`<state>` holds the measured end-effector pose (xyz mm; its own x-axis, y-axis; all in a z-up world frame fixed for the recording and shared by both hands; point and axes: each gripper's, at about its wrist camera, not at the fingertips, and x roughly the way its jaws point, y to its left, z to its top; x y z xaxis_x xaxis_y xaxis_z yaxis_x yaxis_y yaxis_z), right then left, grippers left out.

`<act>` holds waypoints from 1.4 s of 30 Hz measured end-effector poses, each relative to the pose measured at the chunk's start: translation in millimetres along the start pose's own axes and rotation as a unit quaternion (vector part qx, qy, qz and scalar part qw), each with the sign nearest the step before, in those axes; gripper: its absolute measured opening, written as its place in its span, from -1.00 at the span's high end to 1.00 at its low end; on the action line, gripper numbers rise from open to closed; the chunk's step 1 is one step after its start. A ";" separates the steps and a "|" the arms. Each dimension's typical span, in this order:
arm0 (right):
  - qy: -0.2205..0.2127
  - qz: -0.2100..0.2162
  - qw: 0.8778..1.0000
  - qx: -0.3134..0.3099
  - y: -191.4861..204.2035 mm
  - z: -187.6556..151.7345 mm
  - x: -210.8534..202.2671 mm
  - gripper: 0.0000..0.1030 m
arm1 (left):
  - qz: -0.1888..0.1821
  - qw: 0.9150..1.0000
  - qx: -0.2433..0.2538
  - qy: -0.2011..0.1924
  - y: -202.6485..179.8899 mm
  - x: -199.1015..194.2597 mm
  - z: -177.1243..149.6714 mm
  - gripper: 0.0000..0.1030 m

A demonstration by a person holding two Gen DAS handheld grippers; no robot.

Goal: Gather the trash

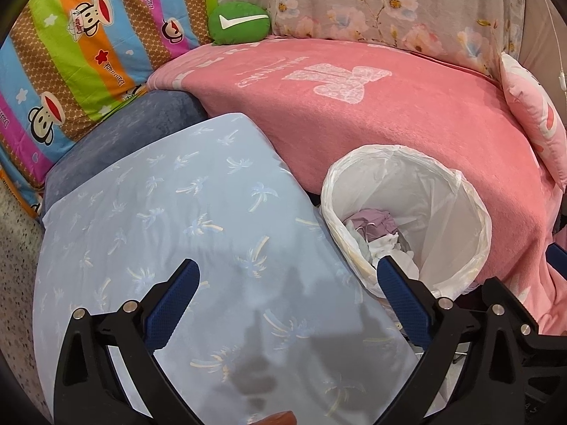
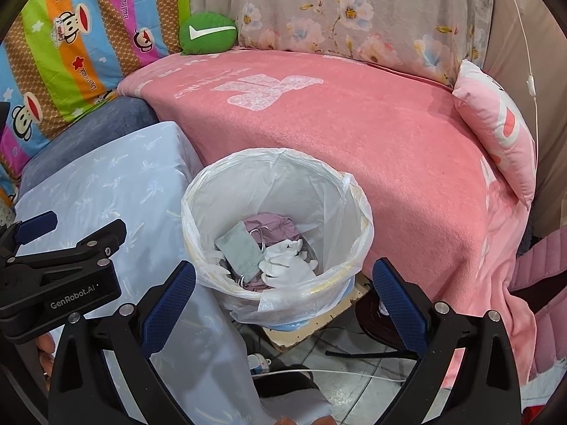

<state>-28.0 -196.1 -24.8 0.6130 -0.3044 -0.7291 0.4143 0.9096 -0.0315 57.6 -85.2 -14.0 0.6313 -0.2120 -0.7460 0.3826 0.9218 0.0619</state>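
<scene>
A: The bin liner (image 2: 248,177) is translucent white. What colours sit inside it?

B: A mauve cloth (image 2: 274,225), a grey-green mask (image 2: 239,251), and crumpled white tissue (image 2: 287,265).

A: And behind the bin?

B: A salmon-pink blanket (image 2: 354,134) with a pale white motif. Left of the bin, a light-blue cover (image 1: 177,212) printed with faint palm trees.

A: Farther back from the bin?

B: A striped cartoon-monkey quilt (image 1: 71,53), a green cushion (image 1: 239,23) with a white tick, and beige floral fabric (image 1: 389,0).
</scene>
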 end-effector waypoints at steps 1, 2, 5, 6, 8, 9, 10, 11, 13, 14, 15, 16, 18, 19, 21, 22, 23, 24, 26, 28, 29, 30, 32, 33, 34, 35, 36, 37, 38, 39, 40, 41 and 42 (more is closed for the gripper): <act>0.000 -0.001 1.000 0.000 -1.0 -0.5 0.0 -0.88 | -0.004 1.000 -0.001 -0.001 -0.1 -0.6 -0.3 -0.87; 0.000 -0.001 1.000 0.001 -1.6 -1.0 -0.3 -0.88 | -0.006 1.000 -0.002 -0.002 -0.3 -1.1 -0.6 -0.87; 0.001 -0.004 1.000 0.003 -3.9 -2.4 -0.5 -0.88 | -0.010 1.000 0.000 -0.002 -3.1 -1.6 -1.5 -0.87; 0.002 -0.005 1.000 0.003 -4.6 -2.8 -0.7 -0.88 | -0.011 1.000 0.000 -0.001 -3.6 -1.4 -1.6 -0.87; 0.002 -0.006 1.000 0.005 -5.5 -3.9 -0.6 -0.88 | -0.012 1.000 -0.001 0.000 -4.7 -0.6 -2.2 -0.87; 0.002 -0.007 1.000 0.006 -6.4 -4.6 -0.8 -0.88 | -0.011 1.000 -0.002 0.002 -5.6 -0.2 -2.6 -0.87; 0.003 -0.009 1.000 0.006 -7.4 -4.9 -0.5 -0.88 | -0.010 1.000 -0.002 0.003 -5.8 0.3 -3.1 -0.87; 0.004 -0.009 1.000 0.007 -8.0 -5.3 -0.1 -0.88 | -0.009 1.000 -0.002 0.003 -6.1 0.5 -3.5 -0.87; 0.006 -0.011 1.000 0.007 -9.2 -6.3 0.6 -0.88 | -0.007 1.000 -0.002 0.006 -7.3 1.0 -4.3 -0.87; 0.006 -0.012 1.000 0.008 -9.7 -6.7 0.8 -0.88 | -0.006 1.000 -0.002 0.007 -8.0 1.3 -4.6 -0.87; 0.007 -0.012 1.000 0.009 -10.2 -7.1 0.9 -0.88 | -0.005 1.000 -0.002 0.008 -8.5 1.3 -4.9 -0.87; 0.008 -0.012 1.000 0.009 -11.1 -7.3 1.4 -0.88 | -0.004 1.000 -0.002 0.008 -8.8 1.2 -5.4 -0.87; 0.008 -0.013 1.000 0.009 -11.5 -7.9 2.0 -0.88 | -0.002 1.000 -0.003 0.009 -9.8 1.2 -6.0 -0.87; 0.009 -0.013 1.000 0.009 -12.0 -7.9 2.5 -0.88 | -0.002 1.000 -0.004 0.009 -9.9 1.2 -6.5 -0.87; 0.010 -0.014 1.000 0.011 -12.1 -8.6 2.7 -0.88 | -0.003 1.000 -0.006 0.010 -10.6 0.8 -7.5 -0.87; 0.010 -0.014 1.000 0.012 -12.2 -8.8 2.8 -0.88 | -0.004 1.000 -0.008 0.011 -10.8 0.7 -8.2 -0.87; 0.010 -0.015 1.000 0.014 -12.4 -9.4 2.7 -0.88 | -0.005 1.000 -0.009 0.012 -11.0 0.6 -8.9 -0.87; 0.010 -0.015 1.000 0.015 -13.1 -9.6 2.7 -0.88 | -0.006 1.000 -0.010 0.012 -11.3 0.6 -9.5 -0.87; 0.011 -0.016 1.000 0.016 -13.4 -10.2 3.0 -0.88 | -0.007 1.000 -0.007 0.015 -11.8 1.3 -10.0 -0.87; 0.011 -0.017 1.000 0.016 -14.1 -10.7 3.4 -0.88 | -0.005 1.000 -0.006 0.018 -12.0 2.1 -10.2 -0.87; 0.011 -0.017 1.000 0.016 -14.2 -10.9 3.3 -0.88 | -0.004 1.000 -0.006 0.019 -12.2 2.4 -10.5 -0.87; 0.012 -0.017 1.000 0.017 -14.4 -11.1 3.4 -0.88 | -0.003 1.000 -0.006 0.020 -12.2 2.8 -10.8 -0.87; 0.012 -0.017 1.000 0.016 -14.4 -11.1 3.5 -0.88 | -0.003 1.000 -0.007 0.021 -12.0 3.2 -11.1 -0.87; 0.012 -0.017 1.000 0.016 -14.3 -11.3 3.6 -0.88 | -0.003 1.000 -0.007 0.020 -12.3 2.9 -11.6 -0.87; 0.012 -0.017 1.000 0.016 -14.5 -11.5 3.6 -0.88 | -0.002 1.000 -0.006 0.020 -12.3 2.8 -11.6 -0.87; 0.013 -0.017 1.000 0.017 -14.5 -12.0 3.7 -0.88 | -0.001 1.000 -0.006 0.020 -13.0 3.0 -11.7 -0.87; 0.013 -0.017 1.000 0.017 -15.0 -12.5 4.0 -0.88 | -0.001 1.000 -0.006 0.020 -13.1 2.7 -11.9 -0.87; 0.014 -0.017 1.000 0.018 -15.5 -12.7 4.6 -0.88 | 0.000 1.000 -0.005 0.020 -13.3 2.8 -12.0 -0.87; 0.014 -0.017 1.000 0.019 -15.7 -13.0 4.6 -0.88 | 0.000 1.000 -0.005 0.021 -13.3 2.9 -12.1 -0.87; 0.014 -0.017 1.000 0.019 -16.4 -13.1 4.6 -0.88 | 0.000 1.000 -0.005 0.021 -13.4 2.7 -12.3 -0.87; 0.014 -0.018 1.000 0.020 -16.5 -13.3 4.3 -0.88 | 0.000 1.000 -0.005 0.022 -13.6 2.6 -12.4 -0.87; 0.015 -0.018 1.000 0.020 -16.5 -13.3 4.6 -0.88 | 0.000 1.000 -0.005 0.022 -13.7 2.7 -12.6 -0.87; 0.015 -0.018 1.000 0.019 -16.4 -13.1 4.4 -0.88 | 0.000 1.000 -0.005 0.022 -13.7 2.9 -12.8 -0.87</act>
<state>-40.9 -208.7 -36.5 0.5772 -0.3271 -0.7482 0.4612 0.8867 -0.0319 45.5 -94.3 -25.5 0.6008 -0.1969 -0.7748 0.3754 0.9252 0.0560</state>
